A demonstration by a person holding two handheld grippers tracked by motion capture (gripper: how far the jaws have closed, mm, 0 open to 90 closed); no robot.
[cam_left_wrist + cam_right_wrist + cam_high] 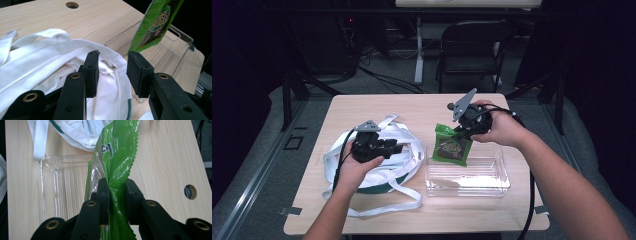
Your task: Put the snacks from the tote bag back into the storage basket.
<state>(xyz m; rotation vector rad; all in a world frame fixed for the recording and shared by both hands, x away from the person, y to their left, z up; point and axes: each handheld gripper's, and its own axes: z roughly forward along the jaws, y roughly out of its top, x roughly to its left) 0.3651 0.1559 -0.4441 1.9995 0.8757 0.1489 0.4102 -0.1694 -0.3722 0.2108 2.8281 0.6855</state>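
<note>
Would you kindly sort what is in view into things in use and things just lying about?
In use:
green snack packet, clamped in the right gripper
white tote bag, under the open left gripper
clear plastic tray

Lying about:
folding chair
floor cables

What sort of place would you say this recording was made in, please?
Probably a lab or studio set up for recording, not a home: a lone light wood table stands on grey carpet with dark surroundings, cables trail across the floor behind it, and a black folding chair sits by a desk leg.
</note>
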